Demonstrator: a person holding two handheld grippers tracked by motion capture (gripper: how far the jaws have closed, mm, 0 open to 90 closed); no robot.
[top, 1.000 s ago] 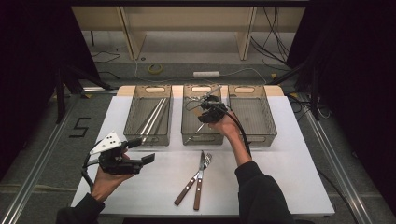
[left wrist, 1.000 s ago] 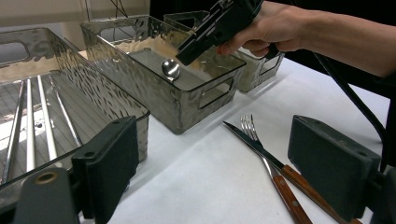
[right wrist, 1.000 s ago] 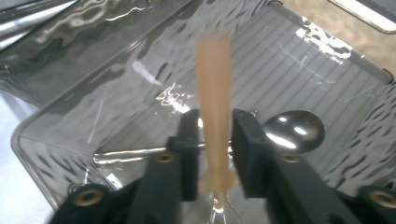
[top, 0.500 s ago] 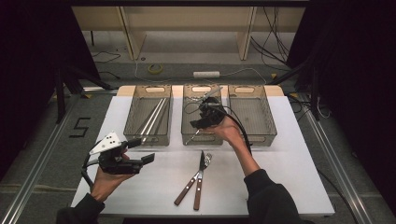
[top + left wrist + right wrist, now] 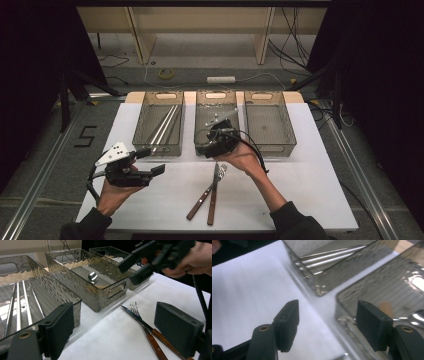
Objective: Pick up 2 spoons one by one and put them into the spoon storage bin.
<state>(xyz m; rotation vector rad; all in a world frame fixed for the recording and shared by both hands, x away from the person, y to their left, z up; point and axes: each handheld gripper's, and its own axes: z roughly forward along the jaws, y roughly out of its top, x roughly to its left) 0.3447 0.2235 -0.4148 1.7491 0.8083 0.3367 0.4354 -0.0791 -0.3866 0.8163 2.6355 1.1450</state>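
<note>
Three clear bins stand in a row at the back of the white table (image 5: 310, 190). The left bin (image 5: 145, 117) holds long metal rods (image 5: 165, 125). A spoon (image 5: 222, 118) lies in the middle bin (image 5: 200, 107). My right gripper (image 5: 205, 145) hovers by that bin's near edge; its jaws have just been opening, and they stand open with nothing between them (image 5: 327, 317). A wooden-handled knife (image 5: 213, 195) and fork (image 5: 206, 194) lie together on the table in front. My left gripper (image 5: 151, 161) is held open and empty at the left, facing the cutlery (image 5: 115, 315).
The right bin (image 5: 287, 122) looks empty. Bare white table surrounds the knife and fork. A black cable (image 5: 252, 147) trails from the right gripper over the hand. Dark floor with cables lies beyond the table's far edge.
The right gripper has drawn back from over the middle bin toward its near edge, and its jaws have spread. The left gripper has not moved.
</note>
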